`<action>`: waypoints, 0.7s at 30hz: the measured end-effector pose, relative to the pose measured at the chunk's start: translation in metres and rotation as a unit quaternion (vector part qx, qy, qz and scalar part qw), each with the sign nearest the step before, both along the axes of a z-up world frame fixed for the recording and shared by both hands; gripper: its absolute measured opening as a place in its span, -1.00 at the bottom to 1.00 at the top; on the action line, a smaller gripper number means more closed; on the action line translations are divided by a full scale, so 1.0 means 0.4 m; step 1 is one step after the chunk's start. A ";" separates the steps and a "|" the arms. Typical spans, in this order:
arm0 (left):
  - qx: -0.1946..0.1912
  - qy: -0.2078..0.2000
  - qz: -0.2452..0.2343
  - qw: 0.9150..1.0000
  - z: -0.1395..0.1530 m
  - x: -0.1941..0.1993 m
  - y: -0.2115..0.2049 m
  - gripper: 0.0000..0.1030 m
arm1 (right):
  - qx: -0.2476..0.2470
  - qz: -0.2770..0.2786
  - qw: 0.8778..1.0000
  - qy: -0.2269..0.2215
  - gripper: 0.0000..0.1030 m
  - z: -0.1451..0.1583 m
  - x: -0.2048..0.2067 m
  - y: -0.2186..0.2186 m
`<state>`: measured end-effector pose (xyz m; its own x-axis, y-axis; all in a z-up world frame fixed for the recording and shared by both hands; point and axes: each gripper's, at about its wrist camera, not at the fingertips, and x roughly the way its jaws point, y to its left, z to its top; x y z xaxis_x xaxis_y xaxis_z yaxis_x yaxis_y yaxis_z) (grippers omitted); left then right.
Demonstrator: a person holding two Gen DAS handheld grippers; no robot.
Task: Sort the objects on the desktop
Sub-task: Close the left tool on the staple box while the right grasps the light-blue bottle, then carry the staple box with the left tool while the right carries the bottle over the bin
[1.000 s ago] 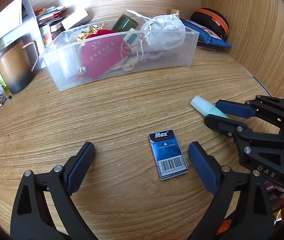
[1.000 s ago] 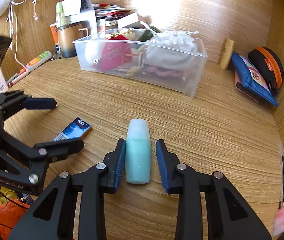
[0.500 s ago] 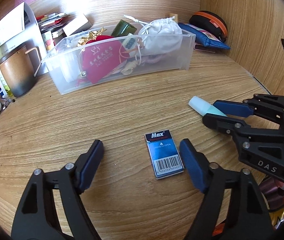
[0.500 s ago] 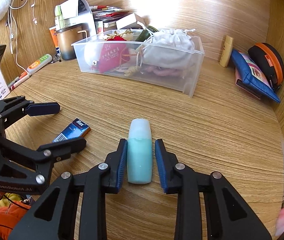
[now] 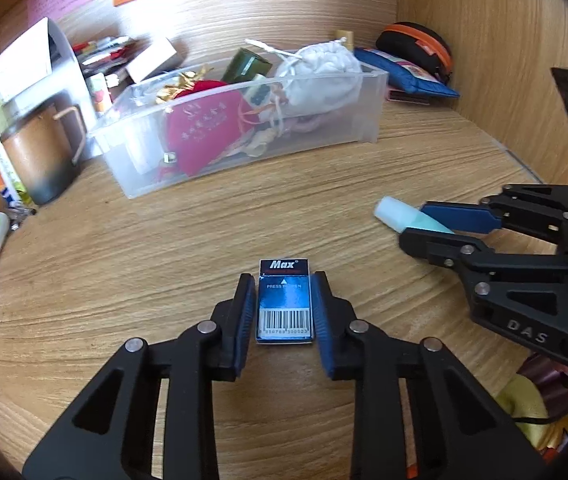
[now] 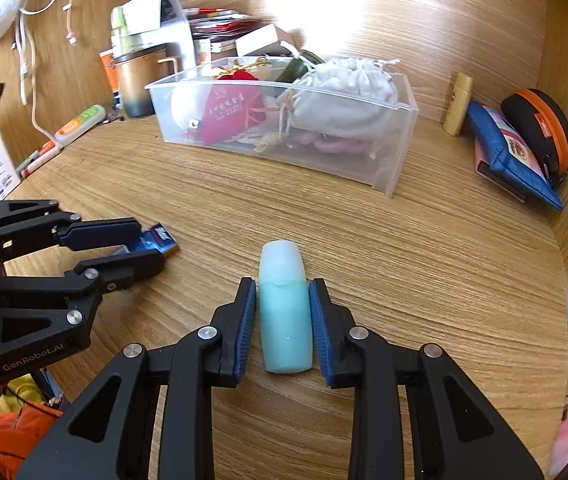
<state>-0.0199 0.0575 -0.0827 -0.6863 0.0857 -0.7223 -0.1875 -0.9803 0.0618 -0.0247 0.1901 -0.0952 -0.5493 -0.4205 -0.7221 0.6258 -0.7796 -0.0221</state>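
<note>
My left gripper (image 5: 283, 286) is shut on a small blue "Max" staple box (image 5: 283, 304) that lies flat on the wooden desk; it also shows in the right wrist view (image 6: 156, 240). My right gripper (image 6: 283, 286) is shut on a pale teal bottle with a white cap (image 6: 284, 312), lying on the desk; it shows in the left wrist view (image 5: 400, 214) too. A clear plastic bin (image 5: 368, 120) holding a red pouch (image 5: 200, 132) and a white drawstring bag (image 5: 320, 76) stands farther back.
A brown mug (image 5: 40, 152) and papers stand at the back left. A blue pouch (image 6: 512, 152), a black and orange case (image 6: 540, 128) and a small yellow tube (image 6: 458, 104) lie at the back right. Wooden walls close in the back and the right side.
My left gripper has closed from wide open onto the staple box. My right gripper has tightened on the teal bottle. Both views have lifted slightly.
</note>
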 end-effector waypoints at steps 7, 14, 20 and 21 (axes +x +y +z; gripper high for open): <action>-0.003 0.005 0.002 1.000 -0.002 0.001 -0.003 -0.49 | 0.004 0.002 1.000 -0.001 -0.55 0.000 -0.001 -0.012; 0.013 0.002 -0.001 1.000 -0.001 -0.002 -0.012 -0.49 | 0.005 0.003 1.000 0.000 -0.55 0.004 0.000 -0.016; 0.025 0.011 0.002 1.000 0.017 0.002 -0.025 -0.49 | 0.003 0.003 1.000 0.007 -0.55 0.020 -0.001 -0.016; 0.025 0.012 0.002 1.000 0.020 0.002 -0.027 -0.49 | 0.003 0.003 1.000 0.011 -0.55 0.026 0.000 -0.017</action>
